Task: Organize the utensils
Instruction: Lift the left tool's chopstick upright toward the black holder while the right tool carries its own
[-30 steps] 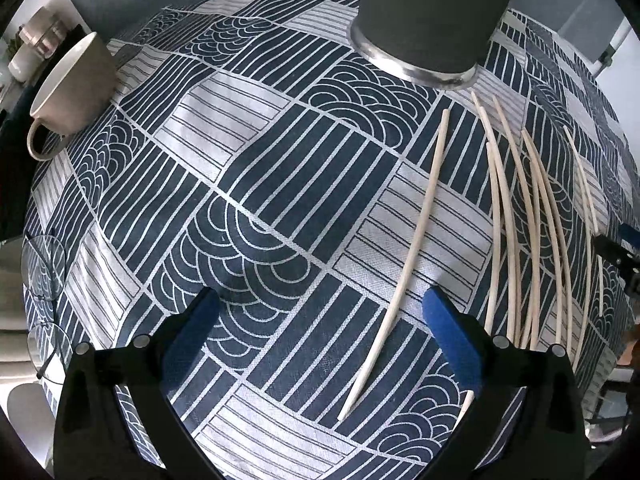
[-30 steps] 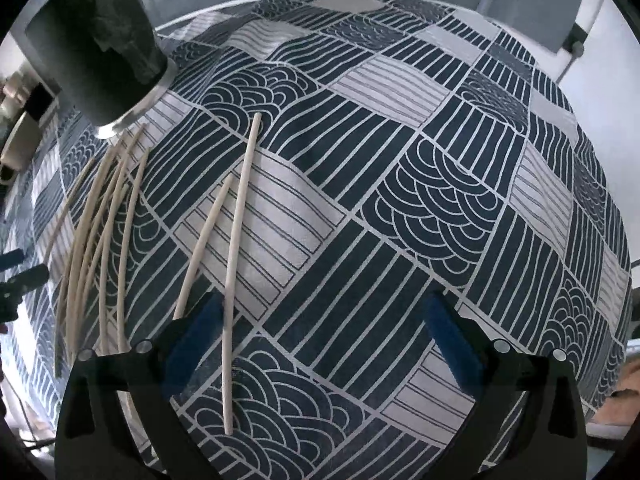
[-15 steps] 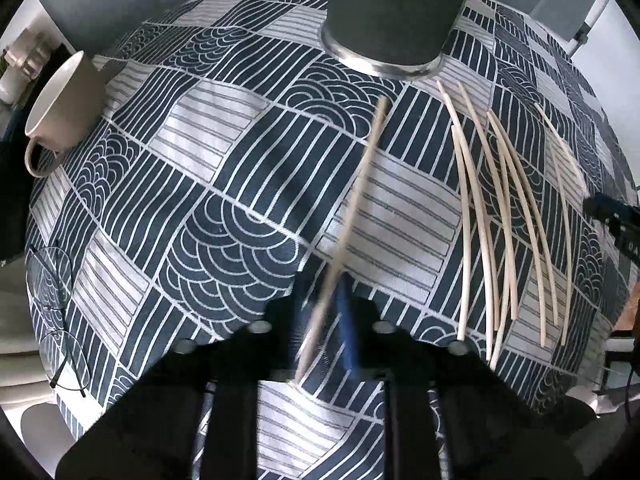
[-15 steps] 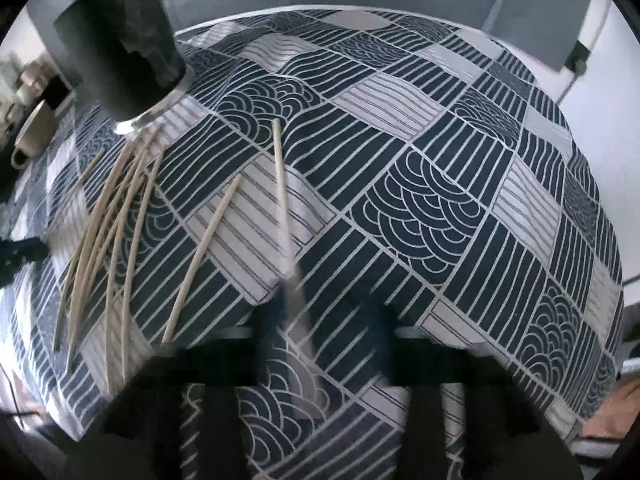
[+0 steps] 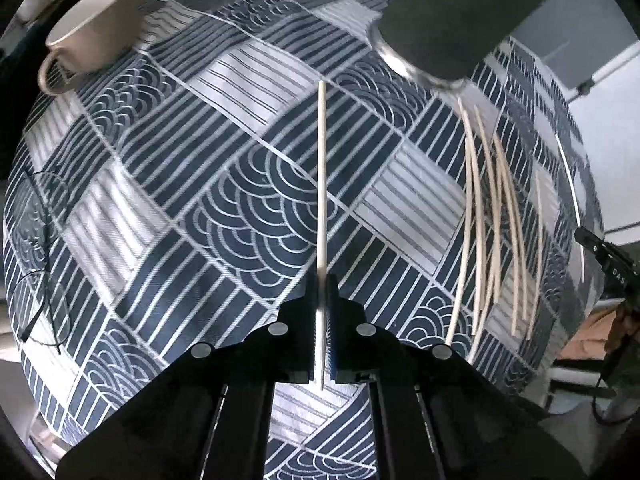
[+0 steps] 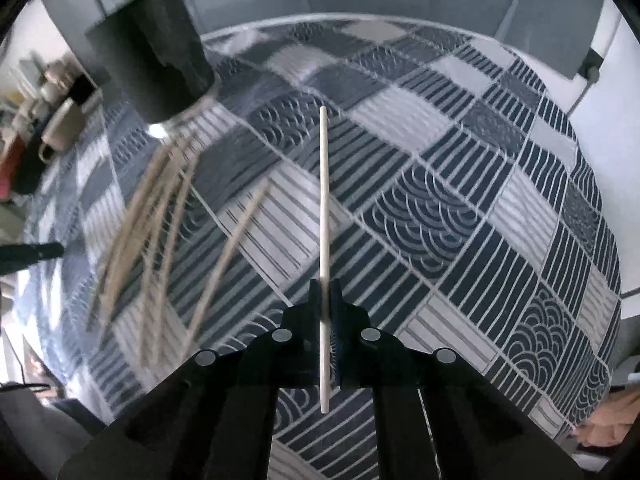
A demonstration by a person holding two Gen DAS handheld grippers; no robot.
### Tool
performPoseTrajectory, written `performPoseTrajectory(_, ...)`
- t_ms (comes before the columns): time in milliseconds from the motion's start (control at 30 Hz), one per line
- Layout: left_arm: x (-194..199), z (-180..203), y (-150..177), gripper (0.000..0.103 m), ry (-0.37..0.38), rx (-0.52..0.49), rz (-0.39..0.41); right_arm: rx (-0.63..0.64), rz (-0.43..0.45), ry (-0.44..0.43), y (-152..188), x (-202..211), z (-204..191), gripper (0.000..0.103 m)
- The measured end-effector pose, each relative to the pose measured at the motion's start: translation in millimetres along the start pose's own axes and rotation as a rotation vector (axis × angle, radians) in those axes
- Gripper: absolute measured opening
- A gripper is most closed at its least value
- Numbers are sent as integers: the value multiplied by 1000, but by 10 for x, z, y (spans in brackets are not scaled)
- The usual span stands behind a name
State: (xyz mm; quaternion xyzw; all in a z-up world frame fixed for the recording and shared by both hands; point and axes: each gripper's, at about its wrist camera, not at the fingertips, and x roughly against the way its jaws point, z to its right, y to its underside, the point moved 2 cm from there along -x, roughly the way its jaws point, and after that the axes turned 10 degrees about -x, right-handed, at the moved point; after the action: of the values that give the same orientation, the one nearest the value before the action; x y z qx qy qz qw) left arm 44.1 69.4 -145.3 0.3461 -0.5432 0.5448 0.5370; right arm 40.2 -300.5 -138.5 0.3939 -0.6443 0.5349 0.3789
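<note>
Both tongs, wide open a second ago, are now clamped: the left gripper (image 5: 322, 280) and the right gripper (image 6: 325, 284) each pinch one thin pale chopstick (image 5: 321, 176) (image 6: 323, 196) lifted off the patterned tablecloth (image 5: 240, 208), so loading can begin. The dark round holder (image 5: 460, 16) stands toward the table's far edge, the loose smooth sticks (image 5: 492, 216) just before it.

Chopsticks (image 5: 486, 216) on tablecloth (image 5: 224, 216), before holder (image 5: 460, 16); cup (image 5: 94, 24) far left.
</note>
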Motion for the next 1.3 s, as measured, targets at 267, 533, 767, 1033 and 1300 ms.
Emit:
performPoseTrajectory(267,473,-143,-182,4,-22,16,83,33,96,-108,-274,430,-262,4)
performPoseTrajectory(533,889,-37,-683,4,-59,-16,200,68,183,-203,-602,733,-484,4)
performPoseTrajectory(767,1285,175,-1096,4,-54,-58,303,146,290,-219,-971,967,-754,4)
performPoseTrajectory(1033,1565,462,-1541,4,-48,-106,372,175,375,-312,-1396,1185,-1030,5)
performPoseTrajectory(1300,1558,628,-1956,4,-46,-112,376,214,388,-350,-1782,1225,-1352,5)
